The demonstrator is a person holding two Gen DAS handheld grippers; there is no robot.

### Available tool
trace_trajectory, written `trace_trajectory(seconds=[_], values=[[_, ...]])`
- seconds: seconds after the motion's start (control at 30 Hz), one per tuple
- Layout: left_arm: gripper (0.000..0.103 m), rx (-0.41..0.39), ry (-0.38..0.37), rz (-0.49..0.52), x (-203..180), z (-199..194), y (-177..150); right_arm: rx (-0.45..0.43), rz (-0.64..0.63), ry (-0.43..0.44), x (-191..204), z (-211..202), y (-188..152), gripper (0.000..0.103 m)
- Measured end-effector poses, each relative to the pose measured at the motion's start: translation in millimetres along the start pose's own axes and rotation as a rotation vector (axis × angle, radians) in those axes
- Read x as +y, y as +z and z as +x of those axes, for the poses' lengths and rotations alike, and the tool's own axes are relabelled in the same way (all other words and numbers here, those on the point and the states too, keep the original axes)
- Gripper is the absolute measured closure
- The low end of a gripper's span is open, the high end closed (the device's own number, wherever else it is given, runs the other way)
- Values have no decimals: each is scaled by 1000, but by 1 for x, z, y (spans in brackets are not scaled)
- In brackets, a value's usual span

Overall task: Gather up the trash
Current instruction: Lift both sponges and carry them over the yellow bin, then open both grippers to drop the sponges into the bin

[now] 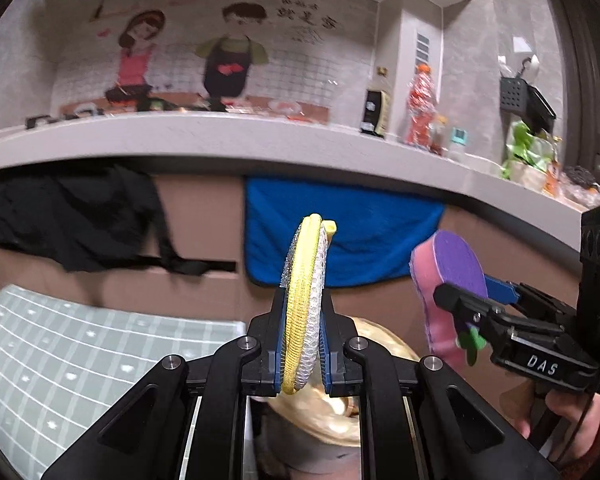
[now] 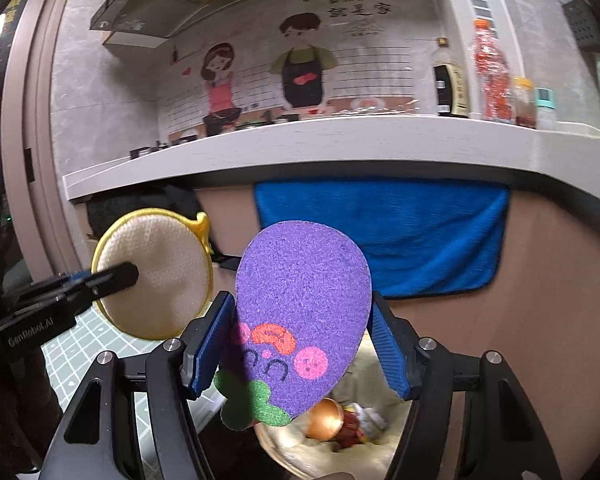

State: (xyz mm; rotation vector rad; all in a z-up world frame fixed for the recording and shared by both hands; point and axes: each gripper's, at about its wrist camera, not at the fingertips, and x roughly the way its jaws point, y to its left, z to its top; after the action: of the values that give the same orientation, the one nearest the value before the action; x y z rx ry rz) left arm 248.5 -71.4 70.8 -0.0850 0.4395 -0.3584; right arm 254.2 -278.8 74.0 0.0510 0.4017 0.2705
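Left wrist view first: my left gripper (image 1: 302, 308) is clamped tight on the yellow pad (image 1: 302, 300), a round mesh scrubber held edge-on between the blue pads, so I see only its rim and its little hanging loop. Gripping it across its thin side gives the fingers two flat faces to press, which I judge is why it sits so steady. Off to the side, the right gripper (image 1: 466, 304) holds the purple sponge (image 1: 456, 258), whose pink underside shows from this angle.

Right wrist view gives the sponge (image 2: 300, 304) face-on, an eggplant shape with a drawn face and a green stem. The right gripper (image 2: 302, 340) has its jaws fairly wide, yet the sponge spans them edge to edge and tilts between the pads, so I read it as held across its width. The yellow pad (image 2: 156, 276) shows flat here, with the left finger across it.

Both pieces hang in front of the counter (image 2: 340, 140) and the blue towel (image 2: 420, 232). Below the grippers sits a lined bin (image 2: 380, 440) with scraps in it. I judge both items are being carried there, so release comes next.
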Motion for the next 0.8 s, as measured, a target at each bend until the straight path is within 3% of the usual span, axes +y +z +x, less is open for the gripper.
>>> trace_trajectory(seconds=[0.27, 0.67, 0.7, 0.77, 0.8], values=[[89, 97, -62, -27, -25, 54, -21, 28, 65, -31, -41, 10, -14, 40], [89, 190, -101, -72, -16, 115, -38, 118, 112, -41, -70, 63, -38, 40], [85, 193, -114, -79, -14, 119, -39, 120, 118, -36, -72, 66, -39, 39], [67, 212, -148, -99, -11, 128, -39, 127, 135, -35, -76, 72, -43, 38], [52, 217, -148, -110, -8, 131, -40, 130, 146, -41, -78, 76, -45, 38]])
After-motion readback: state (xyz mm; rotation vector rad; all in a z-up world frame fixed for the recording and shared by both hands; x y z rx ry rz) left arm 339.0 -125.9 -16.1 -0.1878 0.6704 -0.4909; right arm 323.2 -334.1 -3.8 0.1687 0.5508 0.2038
